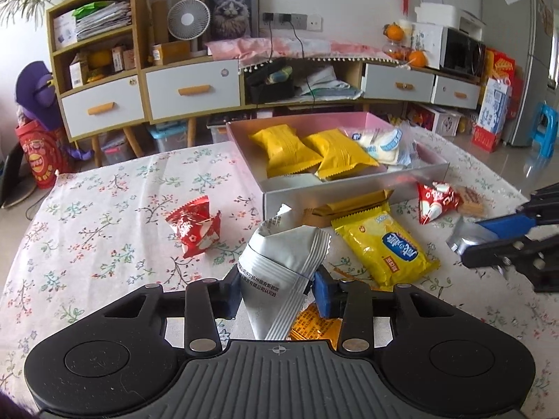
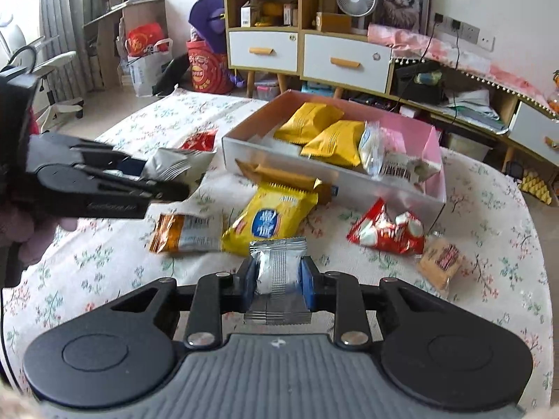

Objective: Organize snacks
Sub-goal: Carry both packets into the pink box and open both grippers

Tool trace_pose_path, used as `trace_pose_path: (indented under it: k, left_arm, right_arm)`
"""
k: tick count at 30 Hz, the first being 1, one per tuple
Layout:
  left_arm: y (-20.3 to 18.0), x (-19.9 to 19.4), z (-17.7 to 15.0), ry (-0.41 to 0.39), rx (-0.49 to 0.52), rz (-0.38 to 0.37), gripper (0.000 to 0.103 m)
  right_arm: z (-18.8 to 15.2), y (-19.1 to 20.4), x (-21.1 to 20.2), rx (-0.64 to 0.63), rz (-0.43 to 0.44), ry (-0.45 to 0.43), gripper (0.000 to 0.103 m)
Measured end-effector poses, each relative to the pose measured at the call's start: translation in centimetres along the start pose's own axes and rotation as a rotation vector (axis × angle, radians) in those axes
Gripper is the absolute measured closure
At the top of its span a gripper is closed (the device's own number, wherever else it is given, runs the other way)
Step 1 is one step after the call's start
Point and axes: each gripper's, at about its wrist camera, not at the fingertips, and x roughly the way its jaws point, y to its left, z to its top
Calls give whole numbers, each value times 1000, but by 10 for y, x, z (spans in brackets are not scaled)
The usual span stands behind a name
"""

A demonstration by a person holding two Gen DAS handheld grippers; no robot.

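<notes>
My left gripper (image 1: 277,288) is shut on a large silver snack packet (image 1: 279,262), held above the floral tablecloth; it also shows in the right wrist view (image 2: 178,166). My right gripper (image 2: 278,281) is shut on a small silver foil packet (image 2: 277,272); it shows at the right edge of the left wrist view (image 1: 468,241). The pink-lined box (image 1: 353,193) ahead holds two yellow packets (image 1: 286,146) and white-blue packets (image 1: 382,143). Loose on the table lie a yellow packet with a blue label (image 1: 384,244), red packets (image 1: 195,230) (image 2: 387,232), an orange packet (image 2: 187,234) and a gold bar (image 2: 279,176).
A wafer packet (image 2: 442,262) lies at the table's right side. A low cabinet with white drawers (image 1: 192,92) stands behind the table. Bags and a purple toy (image 1: 38,97) are on the floor at left, a blue stool (image 1: 545,129) at right.
</notes>
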Motion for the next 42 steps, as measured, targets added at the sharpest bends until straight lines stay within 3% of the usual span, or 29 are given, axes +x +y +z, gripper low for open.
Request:
trace_pose_path:
  k: [10,17,21,25,32,42]
  left_arm:
    - [-4,-16,41,-93,6,-44,65]
    - [-6,11,88,-123,52,-138,65]
    - [-2,40,102,-94,47,-169,65]
    - [10,68,104,-46,-44,-212,65]
    - [15,103,97,75,-88,-274,65]
    - [12,127,93,92,-95,-204,66]
  right_arm:
    - [33,-14,15,87,-28,-42,78]
    - [59,-38,23,168,-75,-79,78]
    - [74,-57,26,219,-119,-114,78]
    - [85,-79,37,298,-150,-129,78]
    - [85,-107,69,408,-179,-101,78]
    - [84,-120,96,525,-184,-82,78]
